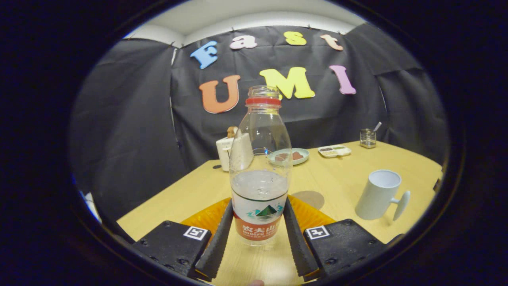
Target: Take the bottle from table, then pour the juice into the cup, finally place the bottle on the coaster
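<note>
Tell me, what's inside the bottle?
The bottle, standing between the claw fingers, holds clear liquid in its lower part; above that it looks empty, and its cap is off. Its label hides how far down the liquid goes.

- A wooden table fills the lower middle of the frame.
- A round plate with brownish food on it sits near the table's far edge, just right of centre.
- A small white tray with dark bits lies right of the plate.
- A small glass jar with a stick in it stands at the far right corner.
- A white container stands left of centre.
</note>
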The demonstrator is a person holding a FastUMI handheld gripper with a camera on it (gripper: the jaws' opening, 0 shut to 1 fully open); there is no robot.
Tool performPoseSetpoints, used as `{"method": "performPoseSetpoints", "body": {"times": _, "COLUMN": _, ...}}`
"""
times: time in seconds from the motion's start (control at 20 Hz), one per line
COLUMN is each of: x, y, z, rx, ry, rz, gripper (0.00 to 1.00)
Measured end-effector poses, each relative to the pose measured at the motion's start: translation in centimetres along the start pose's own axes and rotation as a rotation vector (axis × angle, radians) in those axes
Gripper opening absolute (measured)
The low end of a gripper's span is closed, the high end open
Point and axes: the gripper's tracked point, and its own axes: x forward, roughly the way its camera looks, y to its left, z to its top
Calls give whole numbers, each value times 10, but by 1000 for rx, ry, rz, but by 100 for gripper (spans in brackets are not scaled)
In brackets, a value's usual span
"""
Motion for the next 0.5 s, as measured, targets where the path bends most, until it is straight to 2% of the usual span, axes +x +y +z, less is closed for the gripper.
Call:
{"method": "performPoseSetpoints", "body": {"times": 0.15, "x": -1, "y": -2, "z": 6, "rx": 138, "ry": 42, "rz": -14, "gripper": 74}}
{"method": "performPoseSetpoints", "body": {"times": 0.5, "x": 11, "y": -3, "z": 17, "rx": 552, "ry": 92, "rz": 40, "gripper": 74}}
